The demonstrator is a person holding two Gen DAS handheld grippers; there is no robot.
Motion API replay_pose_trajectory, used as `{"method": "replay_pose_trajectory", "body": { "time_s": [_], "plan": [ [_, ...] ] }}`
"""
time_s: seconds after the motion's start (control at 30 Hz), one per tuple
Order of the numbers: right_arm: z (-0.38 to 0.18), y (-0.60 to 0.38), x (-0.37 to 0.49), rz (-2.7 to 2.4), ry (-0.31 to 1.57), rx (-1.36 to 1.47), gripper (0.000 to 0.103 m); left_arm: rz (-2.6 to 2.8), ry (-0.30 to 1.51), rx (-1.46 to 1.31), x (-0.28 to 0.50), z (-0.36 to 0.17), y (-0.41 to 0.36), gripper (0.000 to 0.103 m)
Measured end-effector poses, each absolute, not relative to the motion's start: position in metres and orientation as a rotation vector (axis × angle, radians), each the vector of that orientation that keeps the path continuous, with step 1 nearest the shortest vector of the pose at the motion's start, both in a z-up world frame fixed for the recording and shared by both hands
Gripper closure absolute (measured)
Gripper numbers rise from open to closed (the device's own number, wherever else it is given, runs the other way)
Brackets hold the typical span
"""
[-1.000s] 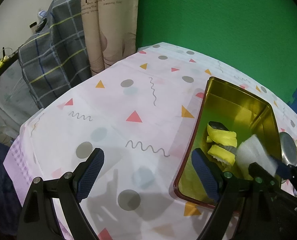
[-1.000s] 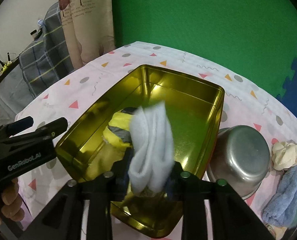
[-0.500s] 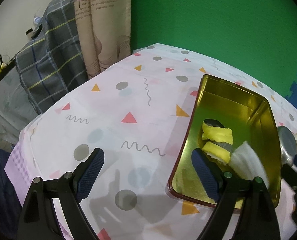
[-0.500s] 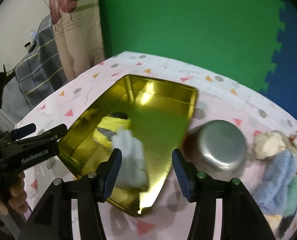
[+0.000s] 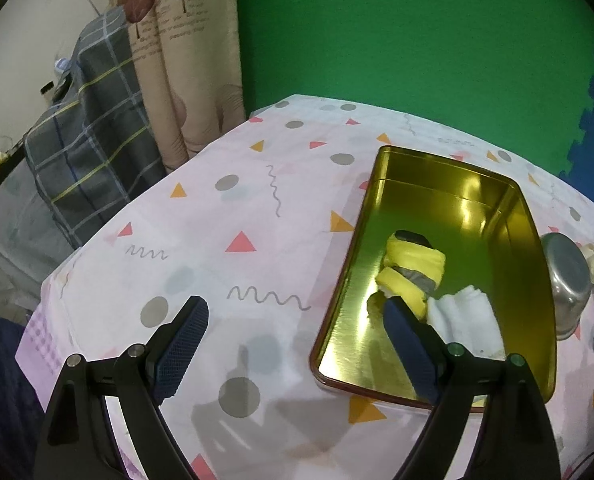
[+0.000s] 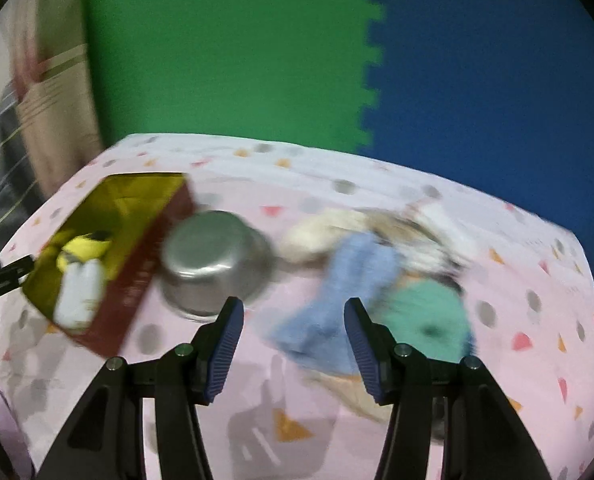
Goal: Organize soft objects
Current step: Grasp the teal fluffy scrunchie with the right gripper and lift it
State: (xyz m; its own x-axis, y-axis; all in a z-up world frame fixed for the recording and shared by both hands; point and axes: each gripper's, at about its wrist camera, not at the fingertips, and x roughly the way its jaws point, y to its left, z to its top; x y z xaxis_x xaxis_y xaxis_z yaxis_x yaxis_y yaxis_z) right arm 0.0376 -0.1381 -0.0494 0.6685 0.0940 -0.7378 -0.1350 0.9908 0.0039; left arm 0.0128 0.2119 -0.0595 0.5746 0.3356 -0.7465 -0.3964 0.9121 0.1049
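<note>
A gold tin box [image 5: 493, 196] stands on the table and holds a yellow-and-grey rolled cloth [image 5: 415, 266] and a white rolled cloth [image 5: 467, 320]. It also shows in the blurred right wrist view [image 6: 137, 192] with the white cloth [image 6: 79, 288] inside. My left gripper [image 5: 293, 340] is open and empty, its right finger over the box's near left corner. My right gripper [image 6: 293, 344] is open and empty above a light blue cloth [image 6: 349, 280] in a pile with a green cloth [image 6: 429, 312] and a cream cloth [image 6: 317, 232].
An upturned steel bowl [image 6: 213, 260] sits between the box and the cloth pile; it also shows in the left wrist view [image 5: 567, 276]. A plaid-covered seat [image 5: 85, 144] and curtain [image 5: 177, 60] stand beyond the table's left edge. Green and blue foam wall behind.
My right gripper opened and let go of the white cloth into the gold box, then swung right over the cloth pile. My left gripper pulled back slightly.
</note>
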Motion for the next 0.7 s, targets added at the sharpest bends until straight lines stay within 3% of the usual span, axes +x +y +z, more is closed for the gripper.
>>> {"method": "replay_pose_trajectory", "body": {
  "time_s": [0.7],
  "plan": [
    [-0.093, -0.192, 0.066, 0.09, 0.873, 0.023, 0.049, 0.289, 0.794, 0.076, 0.009, -0.053, 0.156, 0.015]
  ]
}}
